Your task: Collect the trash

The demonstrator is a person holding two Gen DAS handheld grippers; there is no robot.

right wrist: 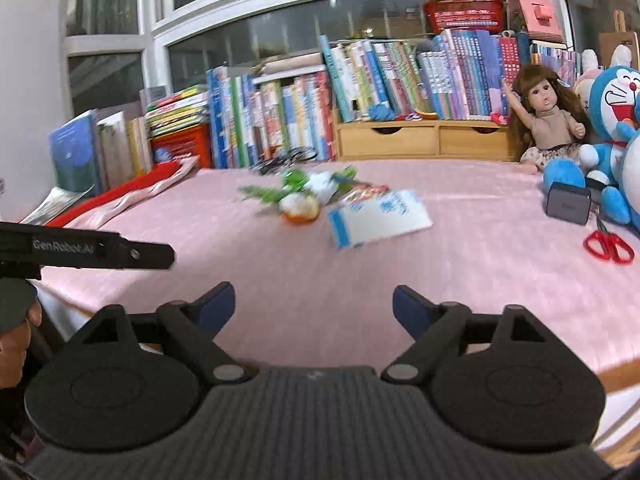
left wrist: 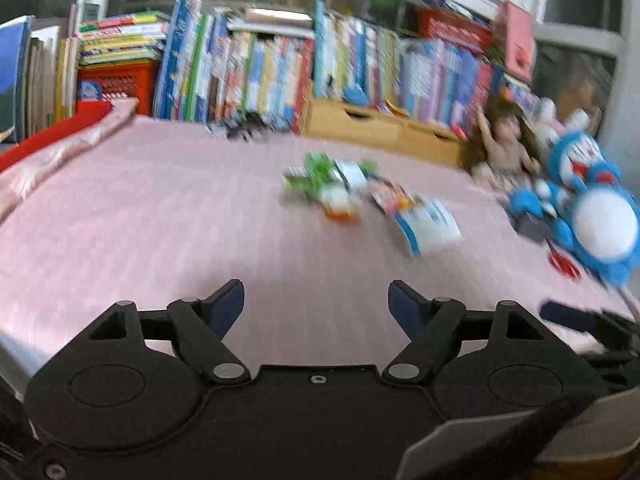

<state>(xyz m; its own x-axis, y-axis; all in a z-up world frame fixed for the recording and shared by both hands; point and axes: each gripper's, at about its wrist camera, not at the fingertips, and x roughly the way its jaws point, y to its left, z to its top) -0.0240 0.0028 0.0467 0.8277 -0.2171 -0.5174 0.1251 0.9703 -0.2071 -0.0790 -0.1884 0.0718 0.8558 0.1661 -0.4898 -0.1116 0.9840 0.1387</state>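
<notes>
I am holding my left claw [left wrist: 316, 300] and my right claw [right wrist: 314, 304] over the near edge of the counter [right wrist: 360, 280], both with their fingers spread wide and nothing between them. The trash is sitting as a small pile in the middle of the pink counter, well ahead of both claws: green wrappers [right wrist: 296, 184], a white and orange cup [right wrist: 300, 208] just in front of them, and a white and blue packet [right wrist: 380, 218] touching the pile on the side toward the doll [right wrist: 548, 120].

I am judging the risks from here. The wrappers are looking thin and flat, so a claw could be pushing them along the counter instead of pinching them. The cup could be rolling away from the pile if nudged. The red scissors [right wrist: 608, 246] and the small dark box [right wrist: 568, 202] are lying beyond the packet, nearer the doll, and could be swept up by mistake. The two claws are also working close together and could be colliding over the pile.

The only writing I am reading is "GenRobot.AI" on the other tool's arm; the book spines and packet print are too blurred.
</notes>
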